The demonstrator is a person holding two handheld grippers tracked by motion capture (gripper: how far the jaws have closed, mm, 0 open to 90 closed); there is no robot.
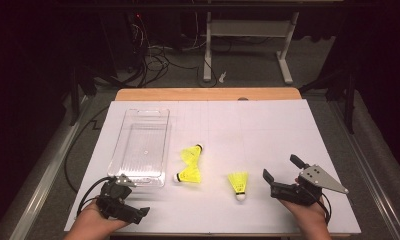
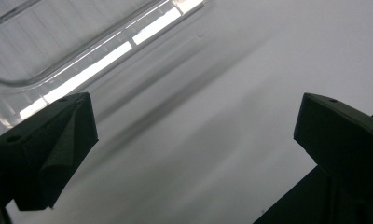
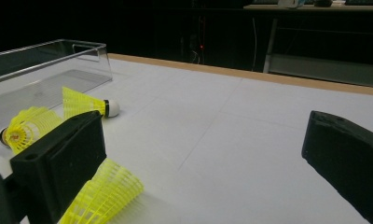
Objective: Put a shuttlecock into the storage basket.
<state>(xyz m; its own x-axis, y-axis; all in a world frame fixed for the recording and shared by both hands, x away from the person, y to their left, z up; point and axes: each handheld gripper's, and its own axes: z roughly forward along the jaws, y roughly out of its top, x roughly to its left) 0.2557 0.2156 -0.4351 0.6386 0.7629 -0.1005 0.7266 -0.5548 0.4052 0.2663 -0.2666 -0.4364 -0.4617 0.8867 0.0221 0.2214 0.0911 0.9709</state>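
The right tongs (image 1: 279, 176) stand released at the near right of the worktop (image 1: 268, 125), just beside the nearest shuttlecock (image 1: 238, 184), so I think the reach for it is now starting. Next they must go a little left and close softly on its yellow skirt. The left tongs (image 1: 138, 212) are also released, resting near the clear tray (image 1: 160, 117), where two more shuttlecocks (image 1: 191, 164) lie.

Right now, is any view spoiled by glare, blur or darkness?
High view: table bright, surroundings dark. Left gripper view: glare on the clear bin, soft shadows blurred. Right gripper view: nearest shuttlecock slightly soft, background black.
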